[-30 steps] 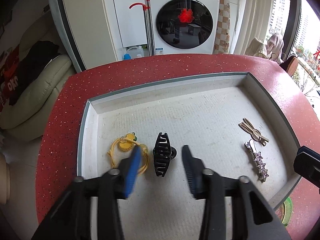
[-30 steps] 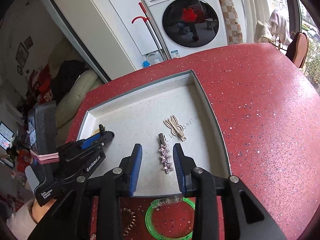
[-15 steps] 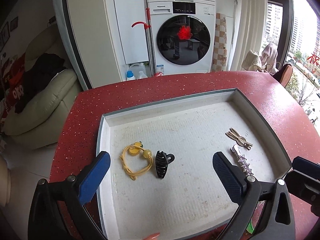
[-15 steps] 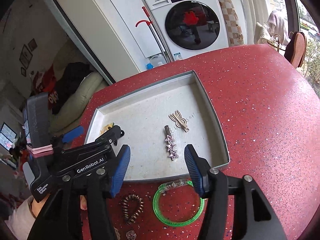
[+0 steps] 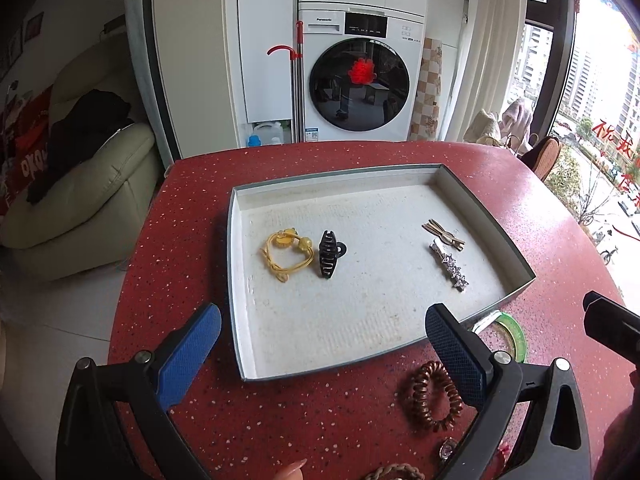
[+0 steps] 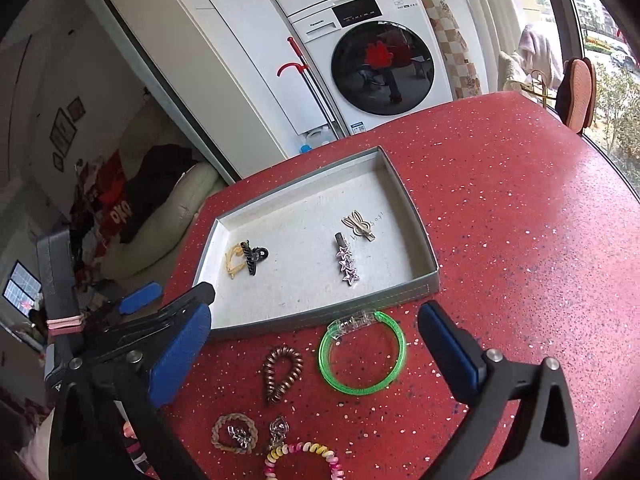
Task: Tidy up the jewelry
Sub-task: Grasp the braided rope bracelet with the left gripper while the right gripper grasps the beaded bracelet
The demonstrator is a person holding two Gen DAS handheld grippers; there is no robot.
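Below right fingers: spreading, empty | left fingers spread | multicolour coil cut off

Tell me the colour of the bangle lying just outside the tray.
Translucent bright green bangle, with a clear clasp; it shows best in the right wrist view.

left tongs: opened, withdrawn from tray | right tongs: opening, empty

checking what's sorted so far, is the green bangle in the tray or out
Out. The green bangle lies on the red table, just outside the tray's near wall, with the brown coil tie beside it.
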